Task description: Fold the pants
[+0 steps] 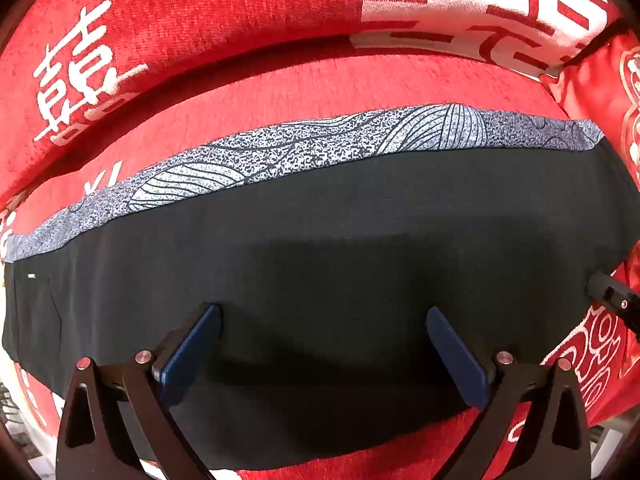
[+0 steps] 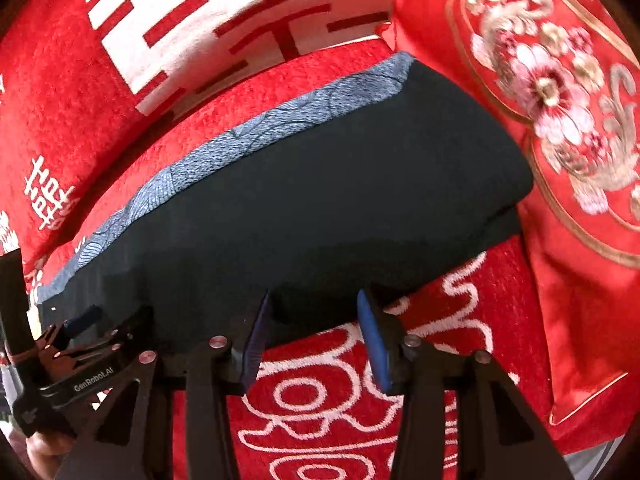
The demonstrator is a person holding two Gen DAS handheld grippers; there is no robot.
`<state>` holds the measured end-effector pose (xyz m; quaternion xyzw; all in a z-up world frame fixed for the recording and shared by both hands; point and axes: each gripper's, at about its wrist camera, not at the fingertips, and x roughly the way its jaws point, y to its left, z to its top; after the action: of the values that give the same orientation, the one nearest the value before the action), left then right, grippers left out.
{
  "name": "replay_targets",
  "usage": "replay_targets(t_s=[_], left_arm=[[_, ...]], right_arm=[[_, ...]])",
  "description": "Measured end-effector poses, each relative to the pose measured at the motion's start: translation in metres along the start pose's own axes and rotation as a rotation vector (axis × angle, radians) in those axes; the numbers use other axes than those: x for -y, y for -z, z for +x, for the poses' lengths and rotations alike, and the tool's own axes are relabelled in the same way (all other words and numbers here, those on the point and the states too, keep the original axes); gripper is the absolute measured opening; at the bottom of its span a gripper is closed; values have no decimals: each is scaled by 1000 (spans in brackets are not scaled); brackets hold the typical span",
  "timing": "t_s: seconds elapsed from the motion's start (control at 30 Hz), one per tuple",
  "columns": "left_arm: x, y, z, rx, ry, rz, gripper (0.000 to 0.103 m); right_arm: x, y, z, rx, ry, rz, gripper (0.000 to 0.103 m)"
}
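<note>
Black pants [image 1: 340, 216] with a grey patterned strip [image 1: 304, 148] along the far edge lie flat and folded on a red cover. My left gripper [image 1: 323, 316] is open, hovering just above the black cloth near its front edge, holding nothing. In the right wrist view the same pants [image 2: 320, 184] stretch from lower left to upper right. My right gripper [image 2: 314, 300] is open at the pants' near edge, with its fingers over the hem, holding nothing. The left gripper [image 2: 86, 320] shows at the lower left of that view.
The red plush cover [image 2: 340, 400] has white characters and swirls. A red back cushion [image 1: 200, 32] stands behind the pants. A red embroidered pillow [image 2: 560, 92] sits against the pants' right end. The right gripper's tip [image 1: 612, 296] shows at the left view's right edge.
</note>
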<state>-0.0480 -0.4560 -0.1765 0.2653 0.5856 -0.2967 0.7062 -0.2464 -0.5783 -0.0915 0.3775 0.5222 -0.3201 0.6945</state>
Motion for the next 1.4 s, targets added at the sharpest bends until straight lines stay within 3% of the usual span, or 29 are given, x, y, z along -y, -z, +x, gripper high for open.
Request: replay_targets(t_s=[0.1, 0.4, 0.53, 0.67, 0.87, 0.97, 1.1, 1.2, 1.33, 1.4], left_arm=[[3, -3, 2, -7, -12, 12, 103], [7, -6, 1, -15, -34, 40, 103], [11, -10, 0, -31, -59, 50, 103], [19, -11, -1, -27, -92, 73, 103], [21, -12, -2, -40, -107, 69, 103], [24, -12, -4, -42, -116, 79, 103], [27, -10, -7, -38, -116, 87, 103], [26, -10, -6, -35, -120, 94, 103], [25, -10, -4, -32, -126, 101, 103], [25, -10, -5, -30, -130, 105, 103]], right_arm=[[10, 7, -2, -10, -7, 30, 57], [29, 33, -9, -14, -84, 81, 66], [29, 39, -12, -24, -144, 69, 80], [27, 38, -9, -29, -163, 54, 81], [41, 39, -9, -15, -263, 106, 87], [48, 38, -15, -12, -291, 148, 87], [80, 37, -20, 78, -342, 344, 85], [102, 37, -14, 112, -418, 464, 79], [109, 32, -8, 118, -465, 472, 56], [110, 28, -4, 111, -486, 479, 56]])
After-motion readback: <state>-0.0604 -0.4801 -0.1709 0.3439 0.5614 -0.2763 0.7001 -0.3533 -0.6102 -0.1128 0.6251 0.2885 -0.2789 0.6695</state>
